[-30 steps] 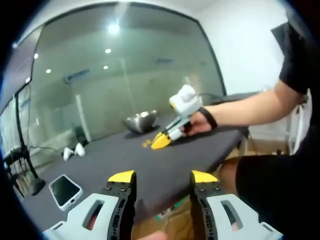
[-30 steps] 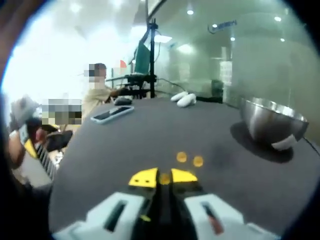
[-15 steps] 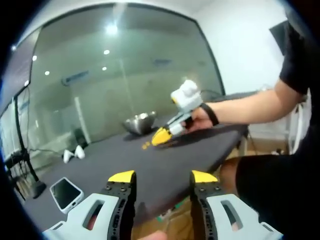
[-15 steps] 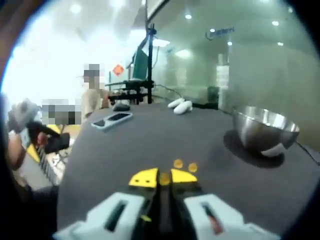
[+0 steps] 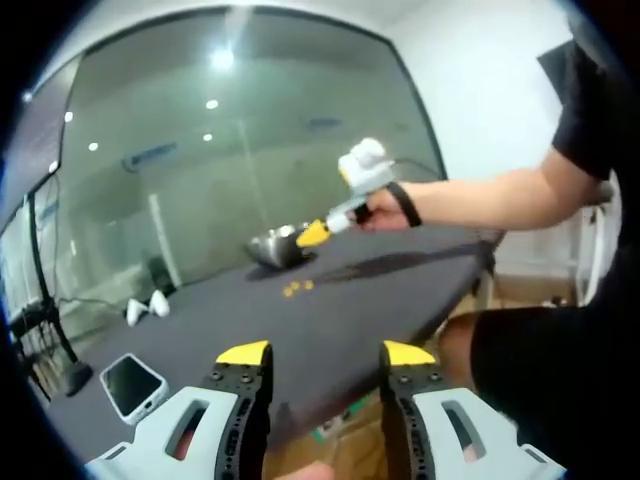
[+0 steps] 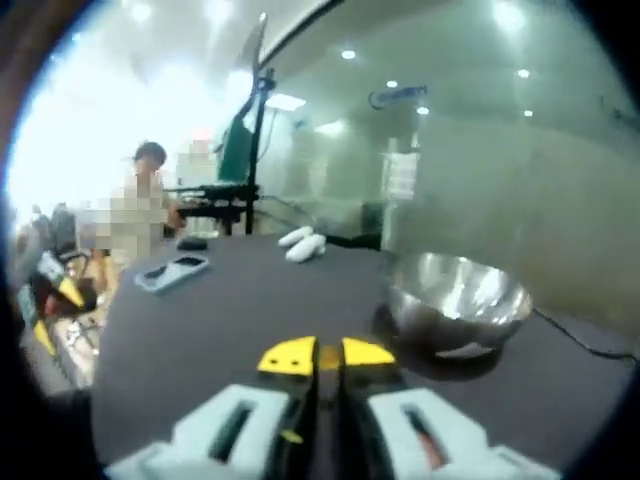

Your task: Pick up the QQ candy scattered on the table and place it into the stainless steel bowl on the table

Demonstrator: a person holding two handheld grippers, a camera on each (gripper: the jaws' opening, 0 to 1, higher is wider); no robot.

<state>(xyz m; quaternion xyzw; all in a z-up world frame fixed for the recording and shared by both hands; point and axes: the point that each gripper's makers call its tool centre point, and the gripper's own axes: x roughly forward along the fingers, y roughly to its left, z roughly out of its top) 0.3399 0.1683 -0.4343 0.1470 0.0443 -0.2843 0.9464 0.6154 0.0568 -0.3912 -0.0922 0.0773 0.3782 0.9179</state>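
Lifted off the tabletop since a second ago, the right gripper (image 6: 327,356) now hangs just short of the stainless steel bowl (image 6: 457,303), its yellow-tipped jaws pinched on an orange QQ candy (image 6: 328,357). Nearest in the left gripper view, the left gripper (image 5: 326,354) hovers with its jaws spread apart and nothing between them, beside a phone (image 5: 130,383) on the dark table (image 5: 330,320). Farther out, two more candies (image 5: 297,287) lie on the table short of the bowl.
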